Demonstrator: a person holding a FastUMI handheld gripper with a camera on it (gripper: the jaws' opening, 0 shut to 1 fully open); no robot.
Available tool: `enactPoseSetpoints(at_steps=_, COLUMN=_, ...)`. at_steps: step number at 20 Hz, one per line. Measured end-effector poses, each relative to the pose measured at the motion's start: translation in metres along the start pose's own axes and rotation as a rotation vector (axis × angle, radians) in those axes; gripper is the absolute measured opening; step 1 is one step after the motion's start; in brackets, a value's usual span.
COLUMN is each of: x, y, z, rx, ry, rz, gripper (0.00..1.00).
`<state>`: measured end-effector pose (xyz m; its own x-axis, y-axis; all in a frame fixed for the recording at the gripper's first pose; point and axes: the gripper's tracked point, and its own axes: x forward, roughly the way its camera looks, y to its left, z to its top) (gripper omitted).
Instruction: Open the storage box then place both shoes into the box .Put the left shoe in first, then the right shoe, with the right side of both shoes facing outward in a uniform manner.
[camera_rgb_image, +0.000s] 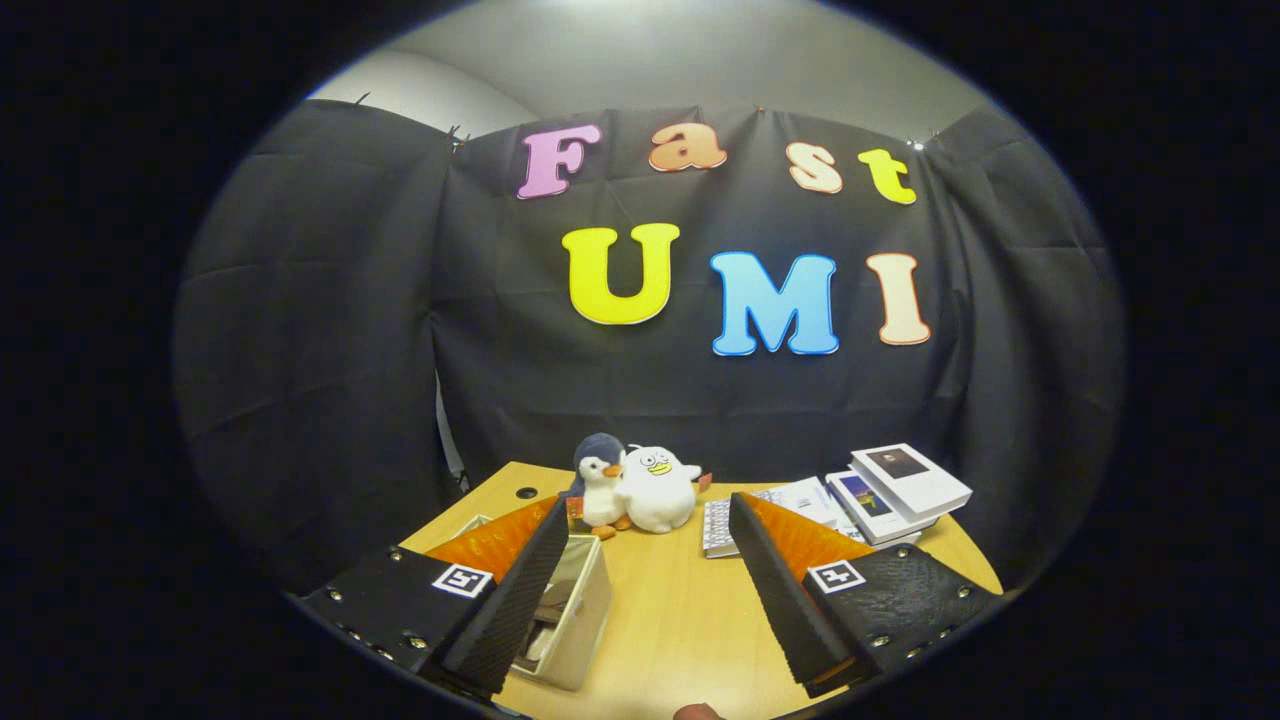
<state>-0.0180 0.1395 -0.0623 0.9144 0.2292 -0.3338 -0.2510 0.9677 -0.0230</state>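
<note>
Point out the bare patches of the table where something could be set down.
The widest bare wood lies between the open tongs, running from the box up toward the two plush toys. A smaller free corner sits behind the box, left of the toys. It is crowded on the right, with papers and stacked white books.

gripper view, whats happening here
A person holds the tool open above a wooden table, its fingers spread wide and gripping nothing. A beige storage box sits by the left finger, partly behind it. Beyond the fingers stand two plush penguins, with white boxes to their right. No shoe has been picked up yet.
</note>
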Motion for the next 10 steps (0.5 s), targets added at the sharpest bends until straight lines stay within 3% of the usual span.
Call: enactPoseSetpoints(at_steps=10, x=-0.034, y=-0.082, z=0.021, rx=0.034, ry=-0.149, rz=-0.134, gripper=0.99)
